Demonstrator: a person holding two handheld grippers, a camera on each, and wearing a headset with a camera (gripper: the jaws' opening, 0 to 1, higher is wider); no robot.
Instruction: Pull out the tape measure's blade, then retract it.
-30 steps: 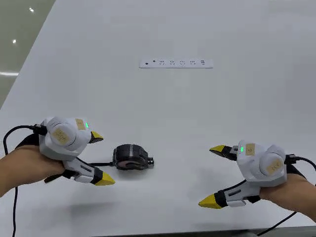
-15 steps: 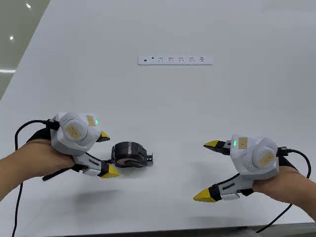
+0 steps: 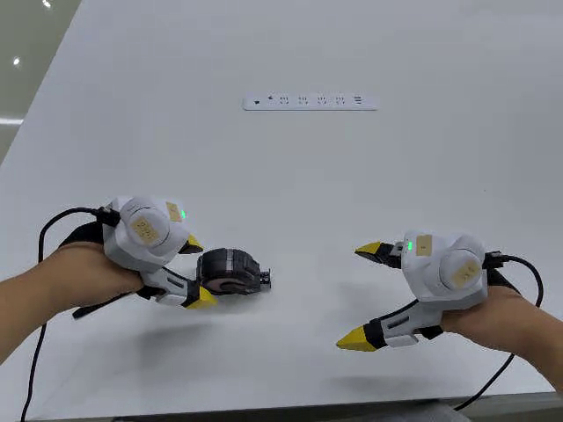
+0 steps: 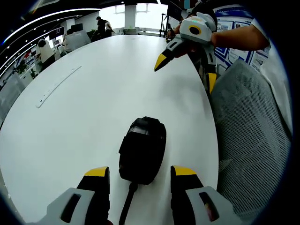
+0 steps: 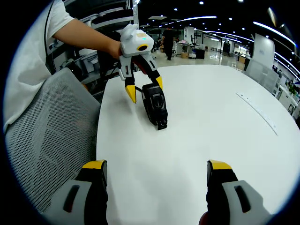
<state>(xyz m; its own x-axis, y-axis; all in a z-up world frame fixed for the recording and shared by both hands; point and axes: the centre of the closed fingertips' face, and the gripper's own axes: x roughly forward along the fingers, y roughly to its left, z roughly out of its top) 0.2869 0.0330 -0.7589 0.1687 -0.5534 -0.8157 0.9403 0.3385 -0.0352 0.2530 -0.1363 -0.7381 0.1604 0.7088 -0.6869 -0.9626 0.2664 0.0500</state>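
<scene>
White, smooth tabletop (image 3: 352, 202) carries a long flat power strip (image 3: 310, 103) at its far side; a grey mesh chair (image 4: 248, 131) stands at the near edge. The right gripper (image 3: 359, 295) hovers wide open, well apart from the rounded black tape measure (image 3: 230, 272), which lies on the table between the left gripper's (image 3: 199, 272) spread, yellow-tipped jaws.

left gripper (image 3: 196, 272) white shell, yellow tips, green LED | right gripper (image 3: 360, 295) same | black cables (image 3: 66, 212) | white sleeve (image 5: 23, 70)
</scene>
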